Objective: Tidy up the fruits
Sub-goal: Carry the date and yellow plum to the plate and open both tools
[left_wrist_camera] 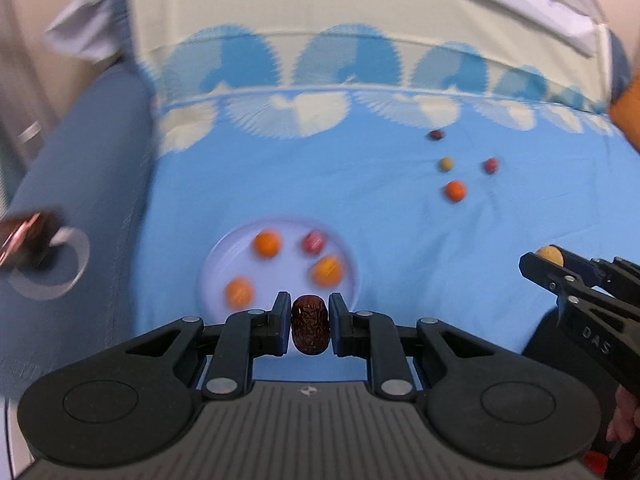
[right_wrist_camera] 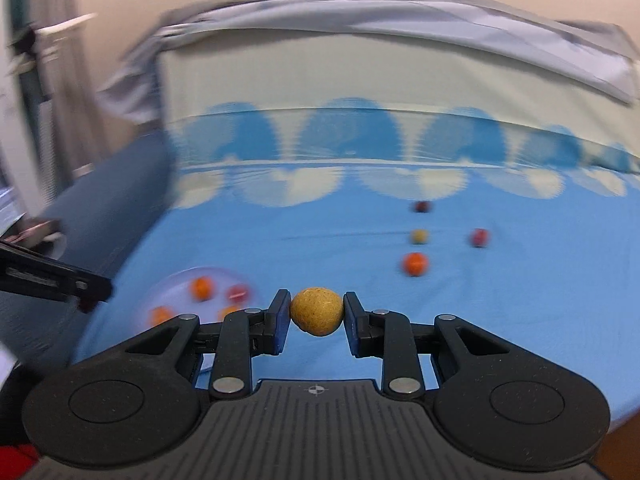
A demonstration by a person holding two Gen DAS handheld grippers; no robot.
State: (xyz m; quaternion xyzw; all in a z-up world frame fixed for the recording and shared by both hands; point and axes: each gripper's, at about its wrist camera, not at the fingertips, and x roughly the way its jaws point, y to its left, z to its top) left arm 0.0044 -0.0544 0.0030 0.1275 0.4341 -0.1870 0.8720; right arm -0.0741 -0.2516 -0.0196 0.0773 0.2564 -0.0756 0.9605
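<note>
My left gripper (left_wrist_camera: 310,312) is shut on a dark red wrinkled date (left_wrist_camera: 310,330), held just in front of a pale plate (left_wrist_camera: 224,256). The plate holds three orange fruits and one red fruit (left_wrist_camera: 313,241). My right gripper (right_wrist_camera: 316,312) is shut on a yellow-brown round fruit (right_wrist_camera: 317,311) above the blue cloth; it also shows at the right edge of the left wrist view (left_wrist_camera: 550,256). Loose fruits lie on the cloth further back: an orange one (right_wrist_camera: 415,264), a yellowish one (right_wrist_camera: 419,236), a red one (right_wrist_camera: 479,237) and a dark one (right_wrist_camera: 421,207). The plate also shows in the right wrist view (right_wrist_camera: 172,284).
A blue patterned cloth (left_wrist_camera: 360,184) covers the surface, with a cream backrest and grey fabric (right_wrist_camera: 400,8) behind. A darker blue cushion (left_wrist_camera: 88,144) lies to the left, with a white ring (left_wrist_camera: 68,276) and a shiny object (left_wrist_camera: 24,236) on it.
</note>
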